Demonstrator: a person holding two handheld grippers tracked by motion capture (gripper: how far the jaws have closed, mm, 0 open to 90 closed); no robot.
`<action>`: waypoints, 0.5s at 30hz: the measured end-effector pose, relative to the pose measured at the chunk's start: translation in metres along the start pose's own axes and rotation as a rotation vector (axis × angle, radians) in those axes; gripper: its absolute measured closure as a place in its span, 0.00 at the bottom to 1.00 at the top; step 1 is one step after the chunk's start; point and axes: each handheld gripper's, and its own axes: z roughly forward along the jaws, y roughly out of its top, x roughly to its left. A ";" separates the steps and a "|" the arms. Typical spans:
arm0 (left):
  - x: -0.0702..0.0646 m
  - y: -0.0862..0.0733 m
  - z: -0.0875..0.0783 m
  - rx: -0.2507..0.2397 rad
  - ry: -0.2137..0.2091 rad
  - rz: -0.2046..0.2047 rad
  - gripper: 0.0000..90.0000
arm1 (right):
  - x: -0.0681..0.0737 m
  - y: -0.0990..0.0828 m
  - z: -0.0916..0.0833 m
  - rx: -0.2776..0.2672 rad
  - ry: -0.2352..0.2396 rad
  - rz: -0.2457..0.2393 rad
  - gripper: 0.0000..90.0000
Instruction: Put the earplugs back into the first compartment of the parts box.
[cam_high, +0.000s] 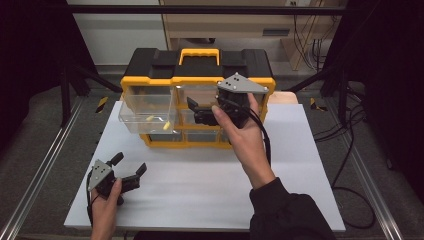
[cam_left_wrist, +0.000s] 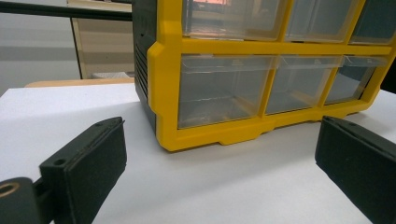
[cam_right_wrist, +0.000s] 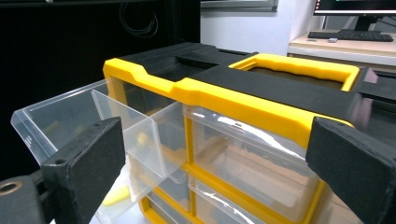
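While its jaws stand wide apart and hold nothing, the left gripper (cam_high: 131, 171) rests low on the white table (cam_high: 200, 190), well short of the yellow-and-black drawer cabinet (cam_high: 197, 75) ahead. Farther on, the right gripper (cam_high: 199, 111), also spread wide and holding nothing, hovers before the cabinet's upper drawers, just right of the pulled-out clear drawer (cam_high: 148, 112) containing small yellow pieces (cam_high: 167, 125).

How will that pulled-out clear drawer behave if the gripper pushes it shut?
The clear drawer looks like thin, stiff plastic and nearly empty, so probably light and easy-sliding. The yellow pieces inside may skid. Pushed off-centre by the right gripper, it might jam in the organizer.
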 end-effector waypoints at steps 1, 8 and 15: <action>0.000 0.000 0.000 0.000 -0.001 0.000 0.02 | -0.001 -0.001 -0.001 -0.001 -0.005 0.001 0.05; 0.000 0.000 0.000 -0.004 0.002 -0.001 0.02 | -0.011 -0.008 -0.007 0.001 -0.025 0.005 0.05; 0.000 0.000 0.000 -0.003 0.005 0.001 0.02 | -0.020 -0.010 -0.017 -0.020 -0.044 0.008 0.05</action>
